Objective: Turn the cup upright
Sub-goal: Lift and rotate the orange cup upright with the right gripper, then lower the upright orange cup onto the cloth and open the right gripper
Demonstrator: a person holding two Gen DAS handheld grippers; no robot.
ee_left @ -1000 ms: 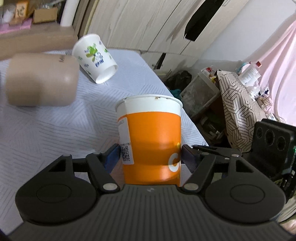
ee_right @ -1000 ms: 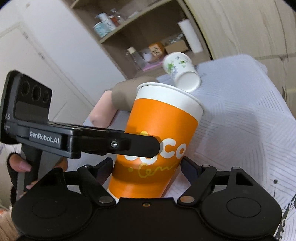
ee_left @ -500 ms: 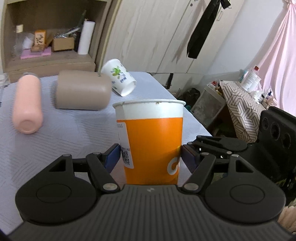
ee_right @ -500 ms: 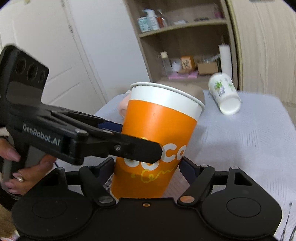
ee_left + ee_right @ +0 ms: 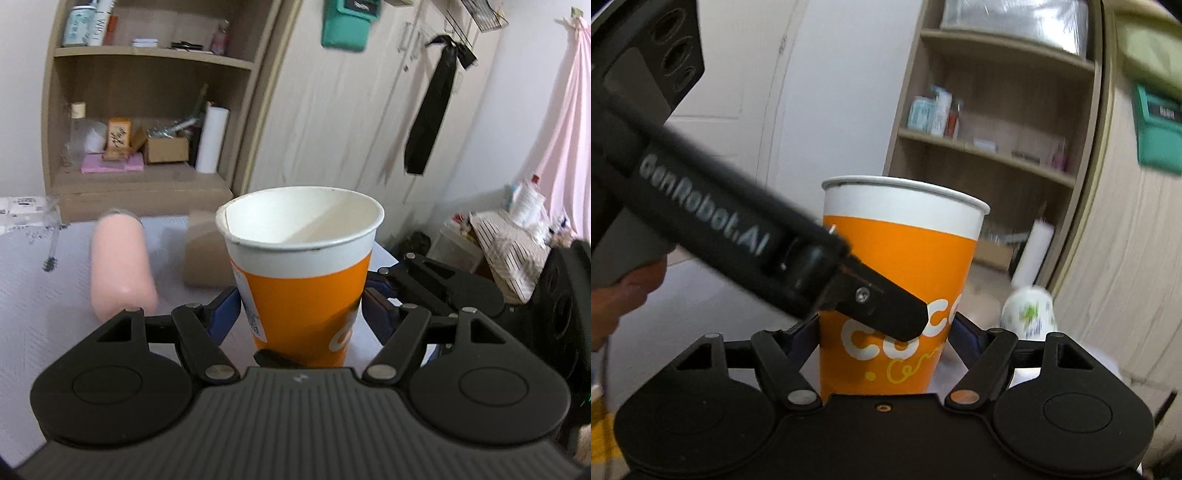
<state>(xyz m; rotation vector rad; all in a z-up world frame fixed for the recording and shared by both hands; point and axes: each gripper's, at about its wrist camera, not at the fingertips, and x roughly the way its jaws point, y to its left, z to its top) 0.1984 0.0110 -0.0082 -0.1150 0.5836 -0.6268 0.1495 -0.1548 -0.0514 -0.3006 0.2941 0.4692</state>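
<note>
An orange paper cup with a white rim [image 5: 301,295] is held mouth up between both grippers. My left gripper [image 5: 299,314] is shut on the cup's lower body, its blue pads pressing both sides. My right gripper [image 5: 884,332] is shut on the same cup [image 5: 897,280] from the other side. The left gripper's finger [image 5: 879,306] crosses in front of the cup in the right wrist view. The right gripper's fingers [image 5: 424,277] show beside the cup in the left wrist view. The cup's base is hidden behind the gripper bodies.
A pink bottle [image 5: 120,266] and a beige cylinder [image 5: 203,254] lie on the white quilted surface [image 5: 44,314]. A small white cup with green print [image 5: 1028,312] lies on its side. A wooden shelf unit [image 5: 147,110] and wardrobe stand behind.
Both grippers have tilted up with the orange cup, so its open mouth now shows from above in the left view. The table objects have dropped lower in view.
</note>
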